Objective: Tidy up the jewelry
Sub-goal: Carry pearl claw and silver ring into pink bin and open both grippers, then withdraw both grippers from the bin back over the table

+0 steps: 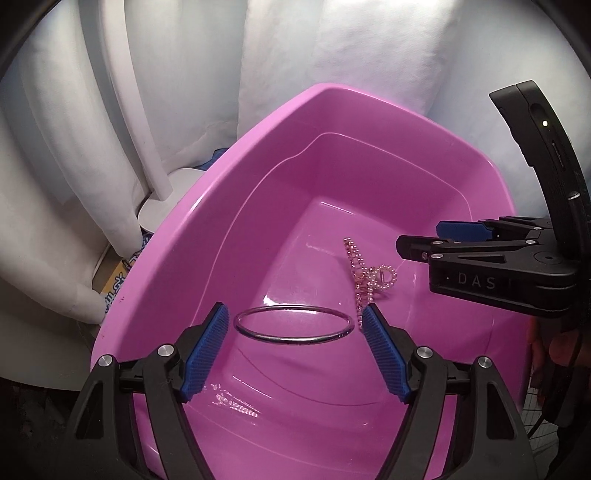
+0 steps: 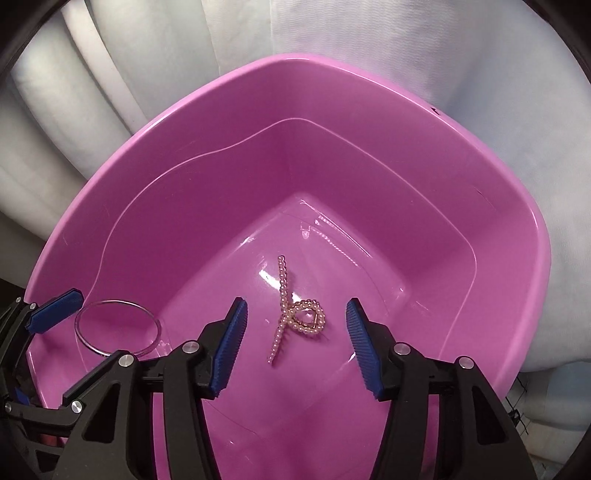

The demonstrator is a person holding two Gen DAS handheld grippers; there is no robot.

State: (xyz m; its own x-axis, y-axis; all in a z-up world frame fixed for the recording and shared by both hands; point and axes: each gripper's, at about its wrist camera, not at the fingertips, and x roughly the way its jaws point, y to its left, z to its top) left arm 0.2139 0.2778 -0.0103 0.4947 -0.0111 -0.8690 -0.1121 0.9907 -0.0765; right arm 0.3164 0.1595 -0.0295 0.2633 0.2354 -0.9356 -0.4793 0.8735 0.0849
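A: Jewelry is lying on the floor of the pink tub [image 2: 369, 122]: a pearl hair clip [image 2: 295, 314] and a thin silver bangle [image 1: 293, 325].

B: How is the clip looking?

A: It is showing small pinkish pearls in a long straight row, with a beaded loop crossing it near the middle. It is resting flat, apart from the bangle, which is a plain shiny ring lying beside it toward the tub wall.

B: And the grippers?

A: The left gripper [image 1: 293, 349] is hanging over the bangle, jaws spread wide, blue pads clear of it on both sides. The right gripper [image 2: 297, 341] is hovering over the clip, jaws parted too, touching nothing. White cloth [image 2: 369, 33] is draping behind the tub.
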